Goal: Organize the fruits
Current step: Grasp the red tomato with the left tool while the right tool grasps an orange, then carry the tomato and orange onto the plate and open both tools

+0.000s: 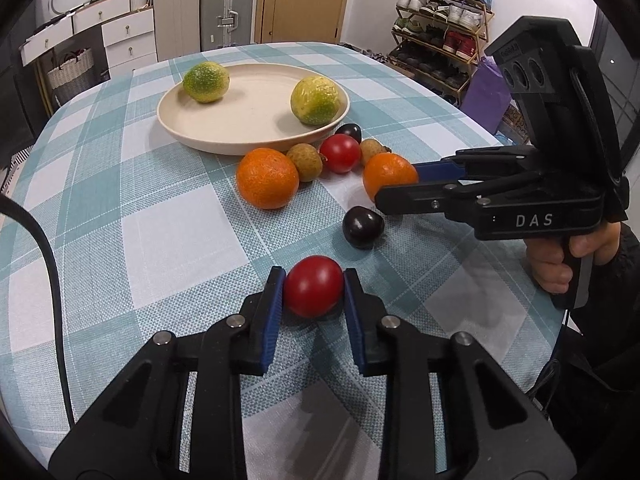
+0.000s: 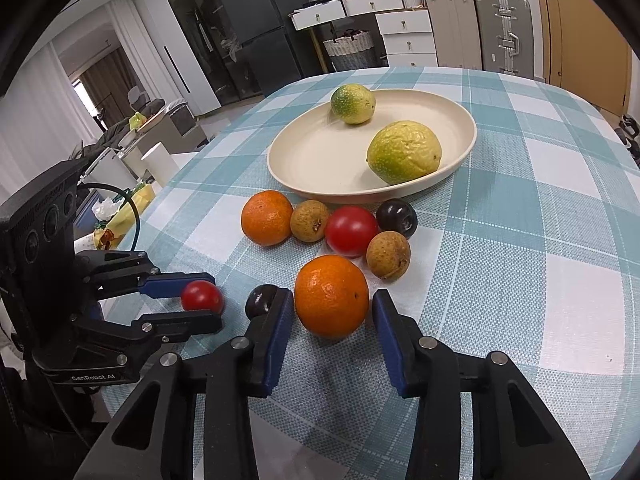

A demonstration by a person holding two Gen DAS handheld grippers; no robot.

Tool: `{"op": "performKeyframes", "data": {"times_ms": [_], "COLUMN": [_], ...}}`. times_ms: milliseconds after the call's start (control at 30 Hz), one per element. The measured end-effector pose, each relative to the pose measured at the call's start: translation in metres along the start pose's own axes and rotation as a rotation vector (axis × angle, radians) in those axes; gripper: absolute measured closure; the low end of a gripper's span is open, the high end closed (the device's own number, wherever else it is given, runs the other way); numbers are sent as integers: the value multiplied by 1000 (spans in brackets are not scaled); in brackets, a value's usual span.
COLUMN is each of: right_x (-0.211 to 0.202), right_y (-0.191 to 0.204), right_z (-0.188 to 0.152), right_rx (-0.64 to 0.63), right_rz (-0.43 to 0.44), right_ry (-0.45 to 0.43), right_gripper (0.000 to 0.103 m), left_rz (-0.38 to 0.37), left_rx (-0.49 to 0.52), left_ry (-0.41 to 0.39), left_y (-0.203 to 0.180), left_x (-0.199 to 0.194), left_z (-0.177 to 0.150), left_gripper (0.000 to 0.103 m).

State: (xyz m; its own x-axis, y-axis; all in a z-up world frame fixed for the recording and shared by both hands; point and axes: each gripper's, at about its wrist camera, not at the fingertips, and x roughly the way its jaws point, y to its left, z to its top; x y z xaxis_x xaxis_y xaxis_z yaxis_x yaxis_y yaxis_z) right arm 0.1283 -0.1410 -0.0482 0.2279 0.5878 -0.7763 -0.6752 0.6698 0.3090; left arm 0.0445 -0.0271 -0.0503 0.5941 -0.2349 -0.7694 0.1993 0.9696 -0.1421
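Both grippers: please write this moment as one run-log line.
left gripper: shut on tomato | right gripper: open around orange | plate: two green-yellow fruits

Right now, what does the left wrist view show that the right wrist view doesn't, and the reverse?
Only the left wrist view: a shoe rack, the hand on the right gripper, and pads squeezing the tomato from both sides.

Only the right wrist view: a fridge, and the right gripper's pads around the orange, with a gap on the right side.

Both: the plate with two green-yellow fruits, the fruit cluster beside it, the near plum, the checked cloth, and the left gripper.
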Motion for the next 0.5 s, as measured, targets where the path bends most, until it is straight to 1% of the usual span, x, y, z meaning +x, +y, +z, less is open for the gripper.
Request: {"op": "performKeyframes", "data": {"times_ms": [200,300,500], "right_x": [1,1,-3], "right_y": [0,0,4], "right_z": [-1,-1,-1], "right_rx": [-2,-10,-24], "right_rz": [-4,-6,-2], "right_ry": [-5,-9,-30], "right_gripper": [67,67,68], "left_rz": [9,3,15], "left_rx": [-16,-20,-41], "left_ry": [-22,-34,-68], "left_y": [3,5,9], "left_x": [-3,-6,-11], "left_z": [2,2,4], "left_gripper": [77,77,77]}}
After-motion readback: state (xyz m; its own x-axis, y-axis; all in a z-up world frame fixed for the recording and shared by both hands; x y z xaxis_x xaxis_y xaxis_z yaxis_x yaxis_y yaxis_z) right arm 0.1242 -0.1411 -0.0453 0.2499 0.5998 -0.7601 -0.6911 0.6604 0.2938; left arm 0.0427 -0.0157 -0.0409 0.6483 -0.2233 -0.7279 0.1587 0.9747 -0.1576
